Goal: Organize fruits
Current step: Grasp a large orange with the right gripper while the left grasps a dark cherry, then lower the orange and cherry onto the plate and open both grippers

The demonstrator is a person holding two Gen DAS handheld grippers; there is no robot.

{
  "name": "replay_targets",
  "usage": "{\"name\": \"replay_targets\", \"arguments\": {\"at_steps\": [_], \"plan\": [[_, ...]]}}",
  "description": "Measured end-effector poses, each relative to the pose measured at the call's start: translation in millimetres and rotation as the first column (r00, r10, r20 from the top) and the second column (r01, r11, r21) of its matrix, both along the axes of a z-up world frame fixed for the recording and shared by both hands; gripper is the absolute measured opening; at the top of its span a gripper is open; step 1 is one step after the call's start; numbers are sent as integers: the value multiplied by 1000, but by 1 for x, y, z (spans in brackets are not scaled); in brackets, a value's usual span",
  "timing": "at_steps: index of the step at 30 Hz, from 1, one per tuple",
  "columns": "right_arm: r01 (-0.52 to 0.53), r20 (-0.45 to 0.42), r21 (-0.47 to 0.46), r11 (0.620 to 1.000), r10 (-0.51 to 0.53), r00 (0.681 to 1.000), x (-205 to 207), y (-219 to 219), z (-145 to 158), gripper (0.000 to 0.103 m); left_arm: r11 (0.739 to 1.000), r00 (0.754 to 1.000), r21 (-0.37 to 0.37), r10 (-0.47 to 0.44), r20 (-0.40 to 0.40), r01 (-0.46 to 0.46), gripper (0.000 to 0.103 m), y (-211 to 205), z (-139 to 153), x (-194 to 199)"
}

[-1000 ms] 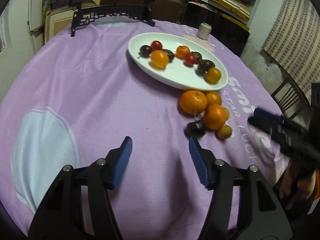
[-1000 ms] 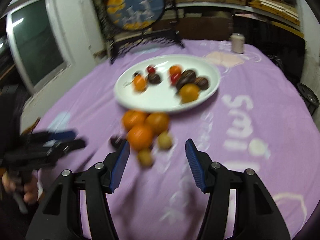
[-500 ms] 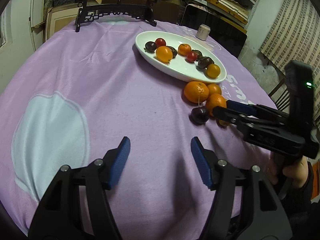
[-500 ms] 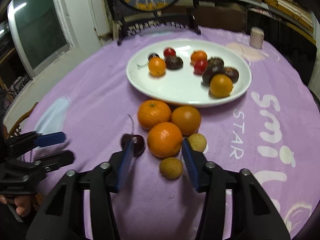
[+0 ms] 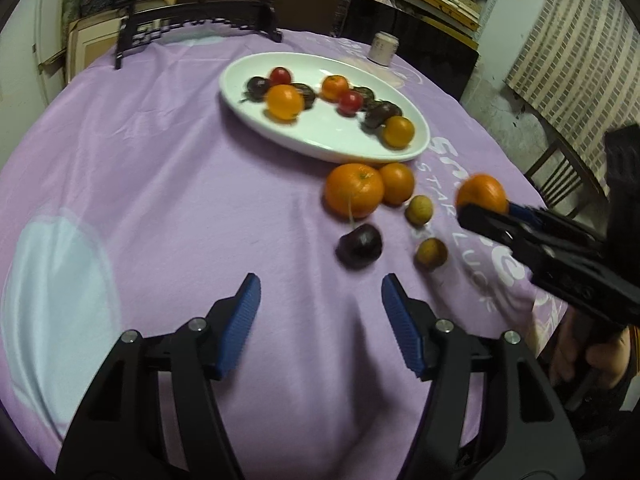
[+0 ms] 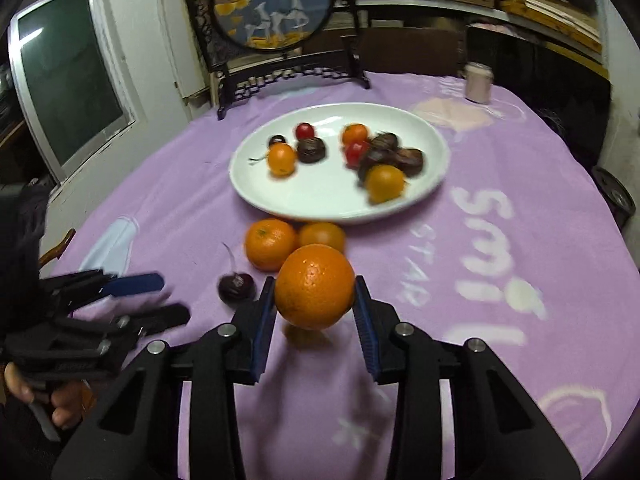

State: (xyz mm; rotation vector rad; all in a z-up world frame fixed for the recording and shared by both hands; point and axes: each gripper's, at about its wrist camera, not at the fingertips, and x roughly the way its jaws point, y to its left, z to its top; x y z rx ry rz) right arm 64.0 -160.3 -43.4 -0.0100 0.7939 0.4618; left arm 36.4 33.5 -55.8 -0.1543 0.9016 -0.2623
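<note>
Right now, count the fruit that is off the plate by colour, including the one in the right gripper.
Orange: 3, two orange fruits on the cloth, plus the held orange between the closing jaws of the right gripper
Dark: 1, the cherry
Tan: 2, the small tan fruits
Total: 6

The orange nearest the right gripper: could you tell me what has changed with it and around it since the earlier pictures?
The right gripper has closed its fingers on the front orange and lifted it off the cloth; its jaws are closing on it. The left gripper opened slightly and holds nothing. The plate, the two other oranges, the cherry and the small brown fruits stayed put.
</note>
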Motion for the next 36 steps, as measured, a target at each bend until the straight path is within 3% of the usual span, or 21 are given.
{"name": "replay_targets", "arguments": {"at_steps": [8,11,12,15,27,32,36], "plan": [[46,-38,73,996,-44,998,-14,-45,-11,38,996,999,77,-37,-37,40,57,-42,-14,31],[53,-34,96,994,-50,998,-15,-56,-11,38,994,999,107,-28,-28,30,42,-50,-16,41],[55,-34,103,993,-51,998,-16,-59,-11,38,992,1000,121,-20,-24,22,31,-52,-16,43],[55,-32,118,991,-52,998,-17,-64,-11,38,994,999,105,-20,-37,24,31,-52,-13,43],[24,-40,103,994,-20,999,-12,-49,-12,38,994,997,87,-74,36,70,31,-54,19,16],[5,-24,77,997,-3,1000,-1,-36,-3,38,994,997,94,-59,42,54,31,-40,35,36],[-21,3,67,998,20,1000,35,-18,18,38,997,998,83,-14,54,10,31,-25,56,81]]}}
